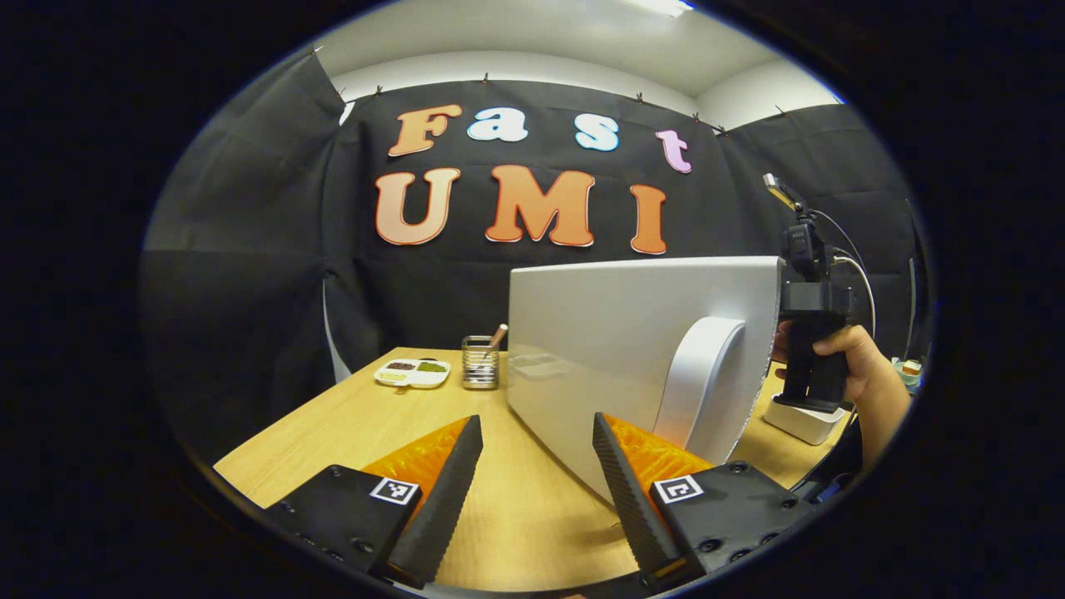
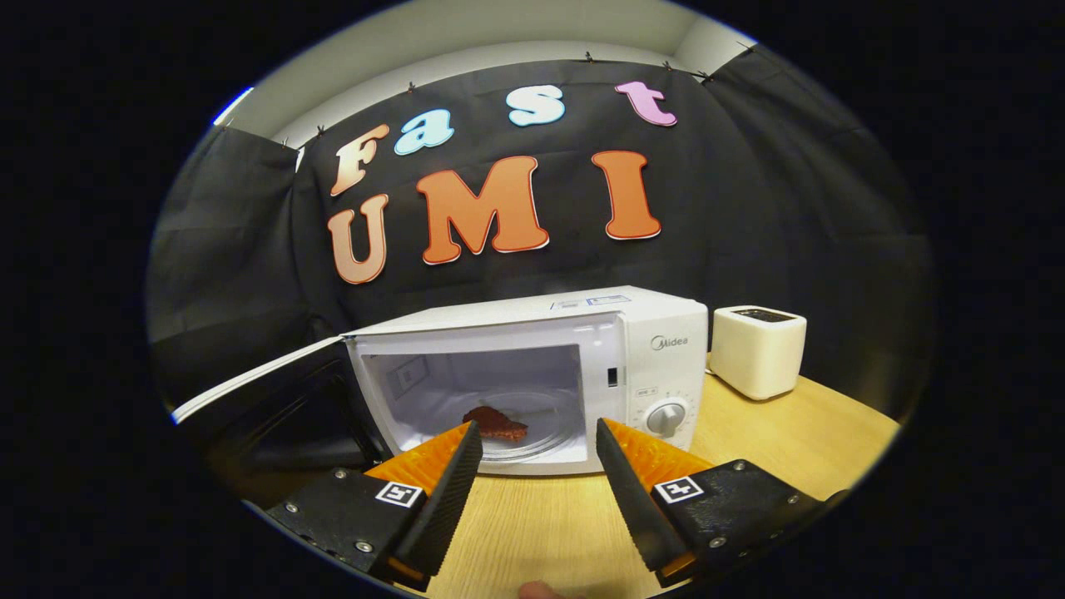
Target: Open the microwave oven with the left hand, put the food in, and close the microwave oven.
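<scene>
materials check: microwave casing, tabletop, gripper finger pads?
Microwave casing: looks like white painted metal or plastic, smooth with a soft sheen; can't tell which.
Tabletop: light wood or wood-look laminate, with fine grain lines and a matte finish.
Finger pads: black, ribbed, probably rubber, backed by translucent orange plastic.

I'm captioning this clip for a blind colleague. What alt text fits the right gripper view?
A white microwave sits on a wooden table, its door swung open to the left and a dark piece of food lying on the glass plate inside. The open right gripper points at it from the foreground; a cream toaster stands to the microwave's right.
</scene>
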`<state>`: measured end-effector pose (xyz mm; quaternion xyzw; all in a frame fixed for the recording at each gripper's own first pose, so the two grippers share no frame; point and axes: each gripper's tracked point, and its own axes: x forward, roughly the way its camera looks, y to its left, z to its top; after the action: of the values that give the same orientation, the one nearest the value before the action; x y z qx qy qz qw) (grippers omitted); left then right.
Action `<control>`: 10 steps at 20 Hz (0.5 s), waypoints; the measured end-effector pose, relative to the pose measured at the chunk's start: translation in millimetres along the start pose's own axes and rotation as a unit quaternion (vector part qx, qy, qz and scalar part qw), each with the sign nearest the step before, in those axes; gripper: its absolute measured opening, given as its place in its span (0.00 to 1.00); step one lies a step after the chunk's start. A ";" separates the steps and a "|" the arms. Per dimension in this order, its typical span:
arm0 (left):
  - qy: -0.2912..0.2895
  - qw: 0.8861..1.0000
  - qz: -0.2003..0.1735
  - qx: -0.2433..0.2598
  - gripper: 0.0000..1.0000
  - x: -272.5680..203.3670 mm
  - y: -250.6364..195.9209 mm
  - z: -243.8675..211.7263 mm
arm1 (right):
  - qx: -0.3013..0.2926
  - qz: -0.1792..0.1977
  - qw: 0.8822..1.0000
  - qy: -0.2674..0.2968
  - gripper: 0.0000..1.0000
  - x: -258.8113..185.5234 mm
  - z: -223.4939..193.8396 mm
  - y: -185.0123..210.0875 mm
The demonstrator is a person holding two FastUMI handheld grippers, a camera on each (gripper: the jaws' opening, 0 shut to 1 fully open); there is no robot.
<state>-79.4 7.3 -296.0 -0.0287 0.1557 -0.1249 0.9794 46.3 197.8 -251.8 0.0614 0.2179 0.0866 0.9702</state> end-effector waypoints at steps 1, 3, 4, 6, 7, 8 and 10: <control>-0.001 1.000 -0.009 0.000 0.91 5.6 -10.4 1.0 | -0.004 0.004 1.000 -0.008 0.86 -7.8 7.3 -6.2; -0.002 1.000 -0.025 -0.001 0.90 16.8 -29.5 2.6 | -0.014 0.002 1.000 -0.024 0.86 -21.4 22.1 -22.2; -0.002 0.999 -0.035 -0.004 0.87 21.2 -40.8 3.1 | -0.018 0.000 0.999 -0.032 0.87 -26.6 28.1 -31.4; -0.002 0.998 -0.058 -0.007 0.86 29.7 -64.0 4.6 | -0.024 0.001 0.999 -0.041 0.87 -35.5 36.9 -45.9; -0.003 0.998 -0.070 -0.008 0.84 35.1 -76.0 6.0 | -0.024 0.005 0.999 -0.039 0.87 -40.4 37.3 -51.8; -0.001 0.997 -0.078 -0.006 0.80 40.1 -85.7 4.7 | -0.023 0.012 0.999 -0.039 0.87 -46.7 36.9 -55.6; 0.005 0.996 -0.090 0.011 0.75 49.4 -104.7 2.3 | -0.019 0.014 0.999 -0.044 0.87 -56.0 41.8 -70.1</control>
<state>-57.9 -106.4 -298.6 -0.0310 0.1564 -0.2145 0.9636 24.5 115.0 -202.2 0.0501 0.1727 0.1012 0.9785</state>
